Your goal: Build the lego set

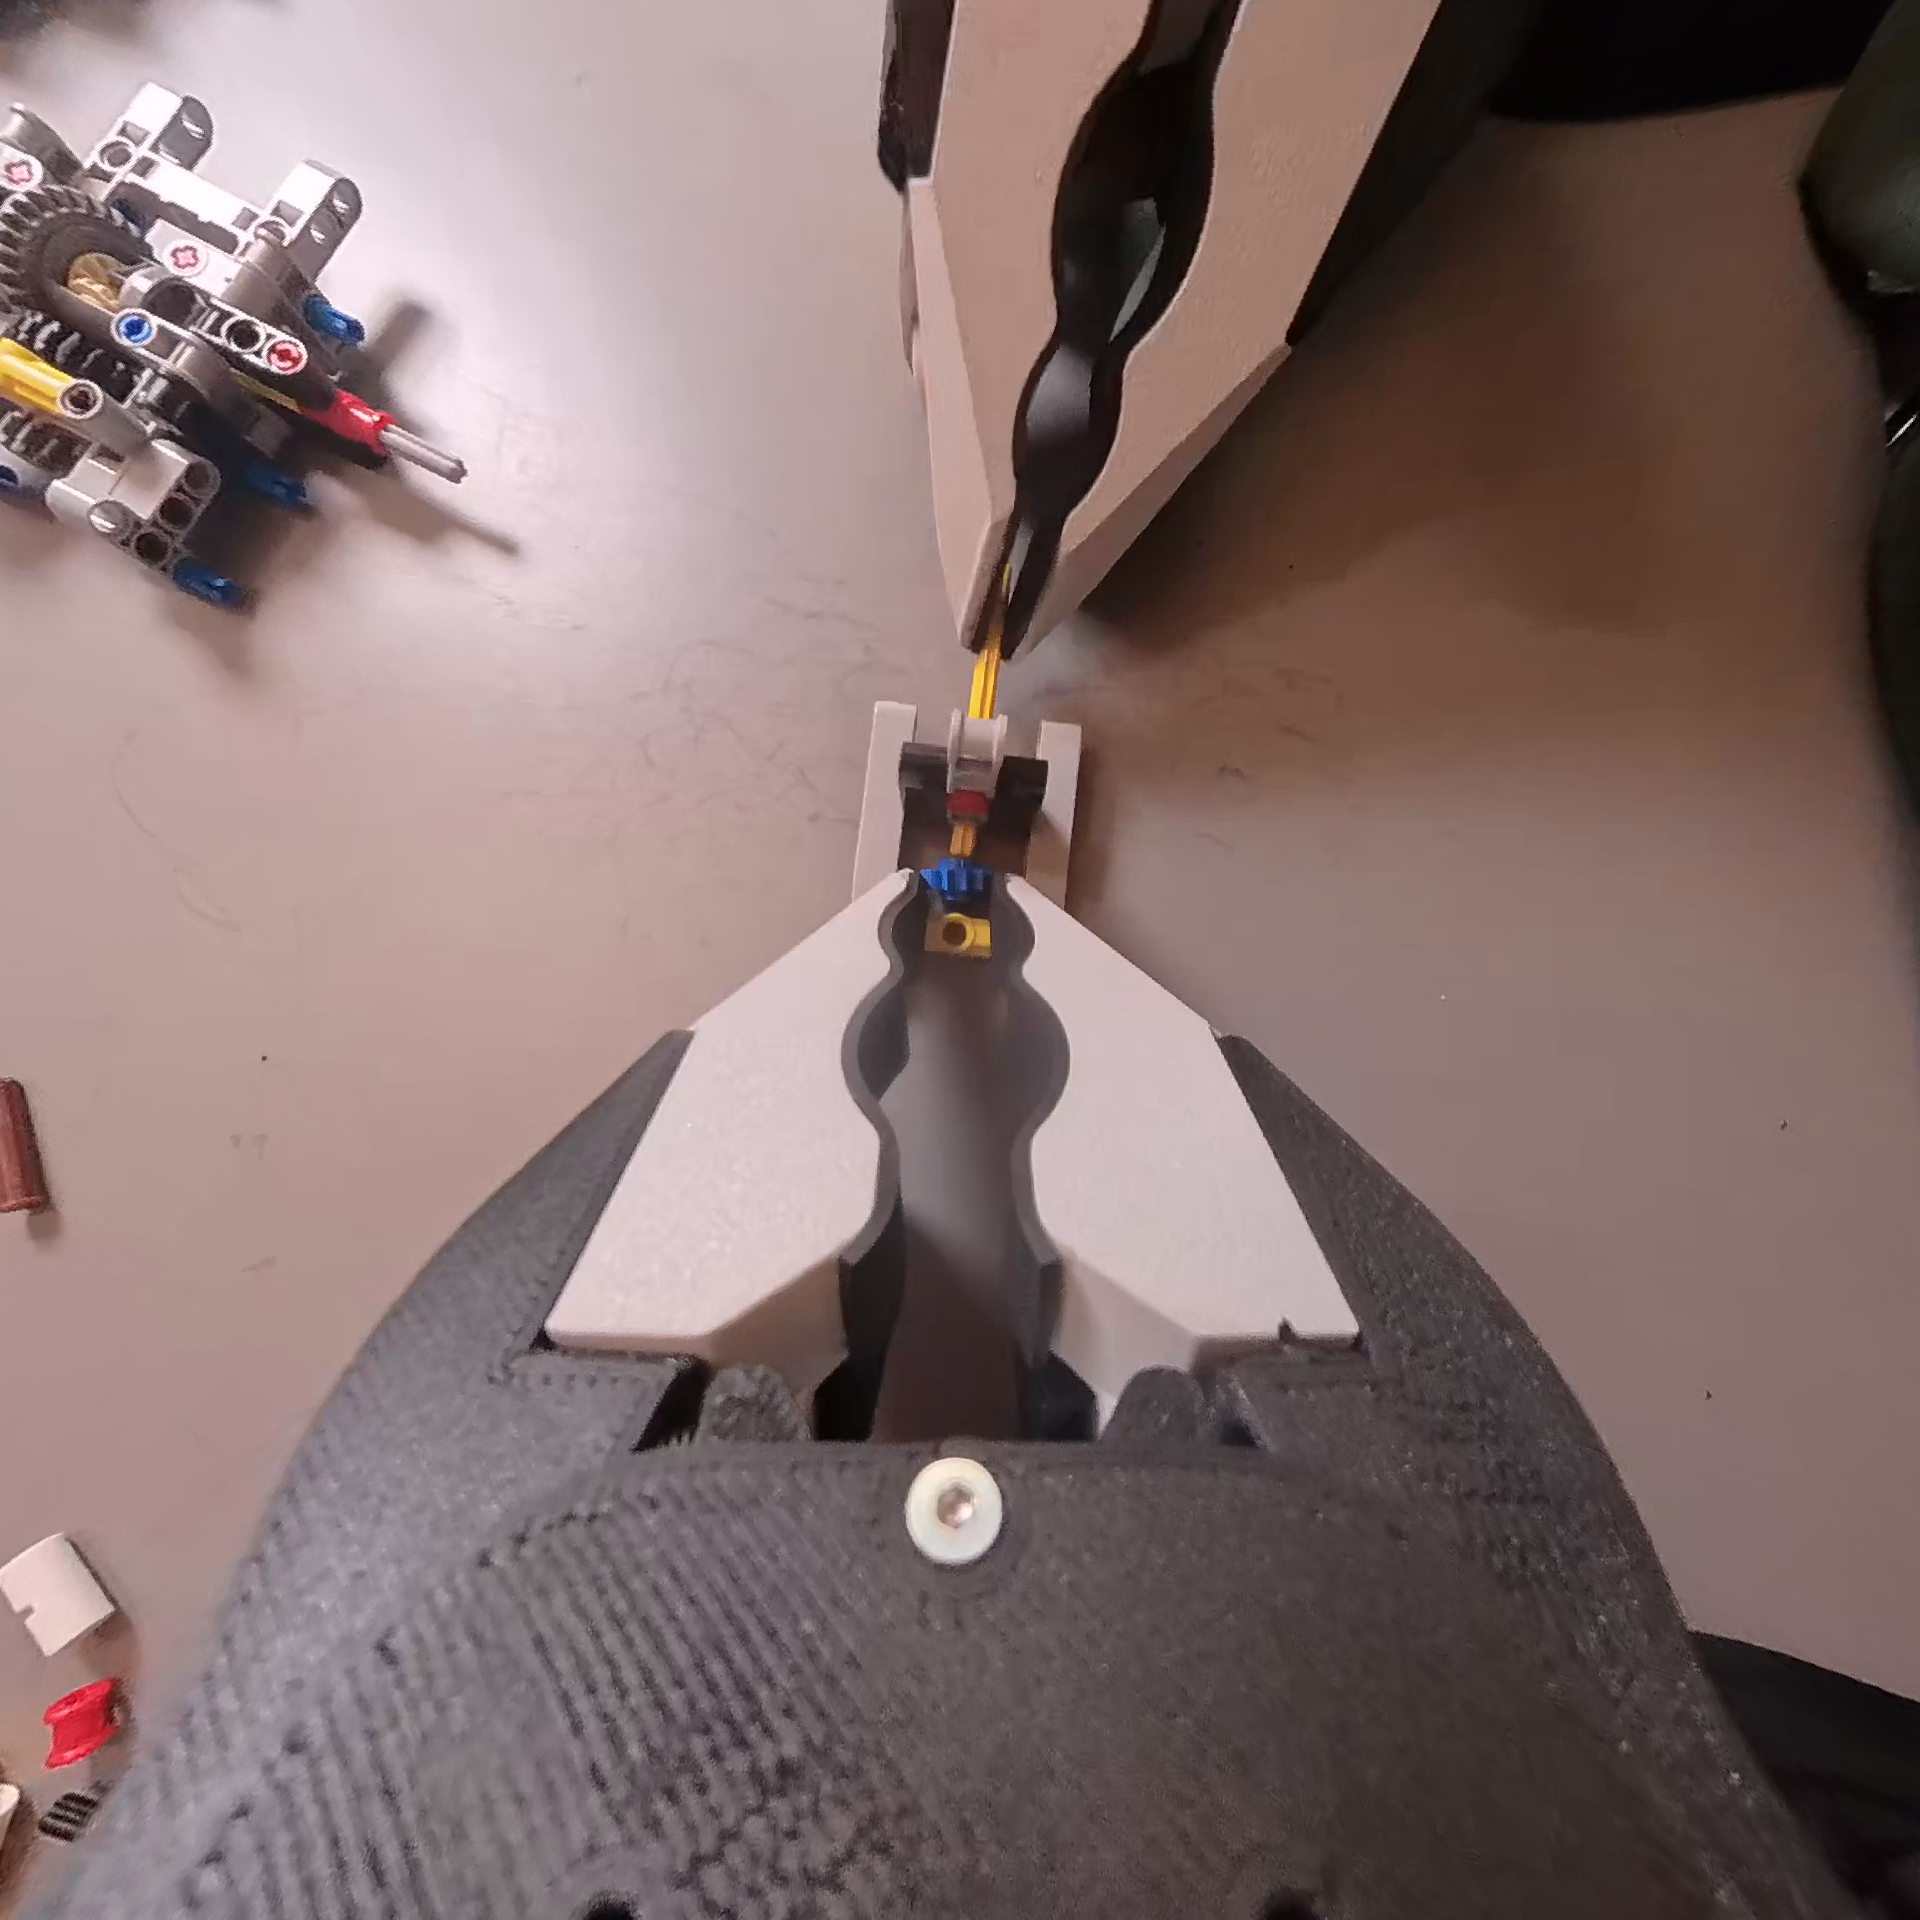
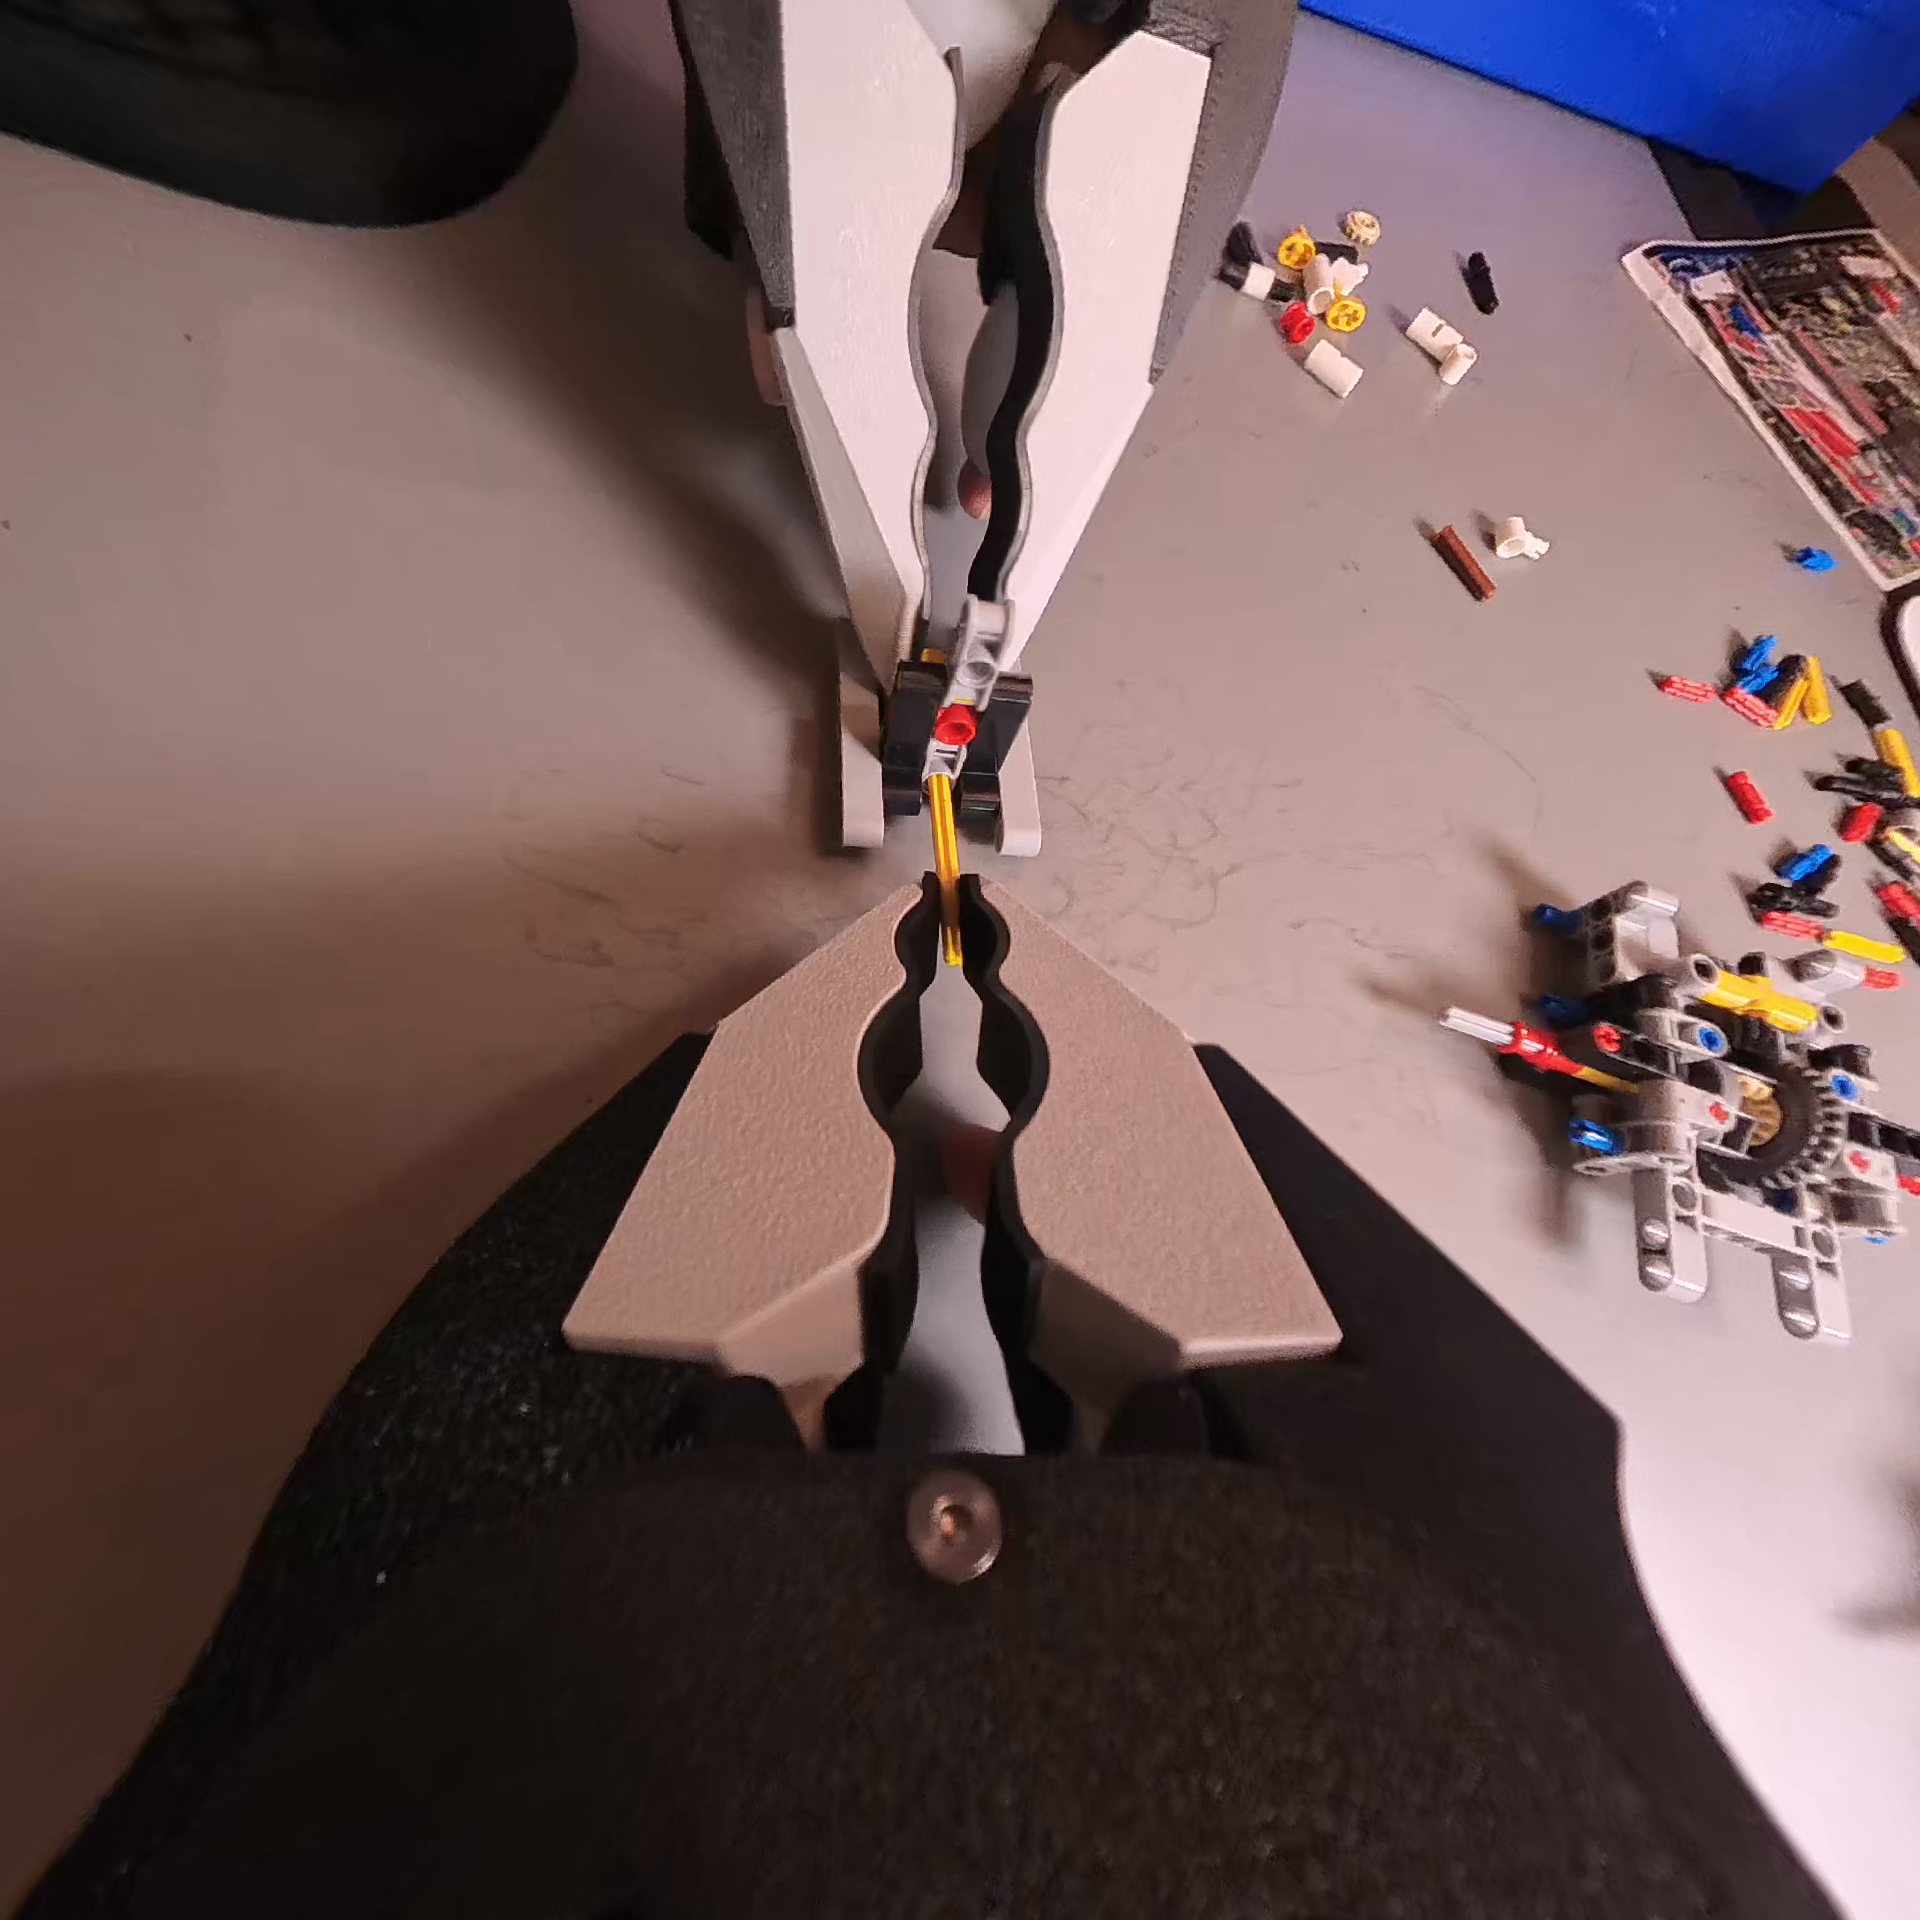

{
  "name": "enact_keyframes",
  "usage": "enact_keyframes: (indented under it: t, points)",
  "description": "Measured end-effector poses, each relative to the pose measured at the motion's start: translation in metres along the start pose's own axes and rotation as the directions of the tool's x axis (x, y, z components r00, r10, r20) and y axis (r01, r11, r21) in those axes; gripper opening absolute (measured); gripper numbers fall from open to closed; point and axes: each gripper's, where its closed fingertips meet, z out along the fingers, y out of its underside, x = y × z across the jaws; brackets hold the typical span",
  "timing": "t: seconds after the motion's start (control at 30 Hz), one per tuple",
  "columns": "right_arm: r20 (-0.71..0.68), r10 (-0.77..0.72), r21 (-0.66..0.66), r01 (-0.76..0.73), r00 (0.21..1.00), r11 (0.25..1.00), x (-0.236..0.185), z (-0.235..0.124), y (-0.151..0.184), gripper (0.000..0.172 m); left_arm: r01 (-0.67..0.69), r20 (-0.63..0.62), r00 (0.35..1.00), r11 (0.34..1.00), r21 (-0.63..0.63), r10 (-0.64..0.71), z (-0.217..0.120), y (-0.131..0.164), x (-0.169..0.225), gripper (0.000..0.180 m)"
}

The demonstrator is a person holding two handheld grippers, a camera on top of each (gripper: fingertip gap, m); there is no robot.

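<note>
My left gripper [image 1: 958, 889] is shut on a small brick assembly [image 1: 966, 790] that rests on the grey table [image 1: 520, 935]. The assembly has white side beams, a black frame, a grey beam, a red bush [image 1: 968, 802], a blue gear [image 1: 958, 881] and a yellow block [image 1: 958, 935] between my pads. A yellow axle [image 1: 983, 686] runs through it. My right gripper [image 2: 950, 885] is shut on the free end of that yellow axle [image 2: 943, 831], facing the left gripper [image 2: 961, 634] across the assembly [image 2: 904, 727]. The right gripper [image 1: 992, 636] also shows in the left wrist view.
A larger brick model with a toothed wheel [image 2: 1745, 1122] lies to my right gripper's right, and shows in the left wrist view [image 1: 156, 343]. Loose small pieces [image 2: 1330, 291], a printed booklet [image 2: 1808, 395] and a blue bin [image 2: 1662, 73] lie beyond. Loose bits [image 1: 57, 1590] lie at the left. There is about 5 cm between the tips of the two grippers.
</note>
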Motion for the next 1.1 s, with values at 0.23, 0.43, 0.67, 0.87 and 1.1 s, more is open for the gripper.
enact_keyframes:
  t: [0.23,0.43,0.67,0.87,1.1]
  points:
    - [-0.016,-0.049,-0.039,0.049,0.999,0.998,-0.002,0.002,0.002,0.002,-0.003,-0.004,1.0,1.0,-0.028,0.003,0.0,0.001,0.0,0.011]
    - [-0.076,-0.206,-0.121,0.196,0.976,0.973,-0.001,0.007,0.004,0.003,-0.041,-0.03,0.999,0.993,-0.11,0.038,0.0,0.002,0.001,0.01]
    - [-0.102,-0.181,-0.09,0.172,0.978,0.981,0.004,0.007,0.002,0.002,-0.068,-0.049,0.997,0.985,-0.157,0.061,0.002,-0.001,-0.002,0.011]
    - [-0.107,-0.2,-0.041,0.196,0.974,0.98,0.004,0.006,-0.002,0.002,-0.082,-0.06,0.996,0.973,-0.215,0.07,-0.001,0.001,-0.003,0.011]
    - [-0.114,-0.2,-0.006,0.201,0.973,0.98,0.004,0.005,-0.004,0.002,-0.093,-0.083,0.994,0.966,-0.24,0.075,0.001,-0.001,-0.004,0.011]
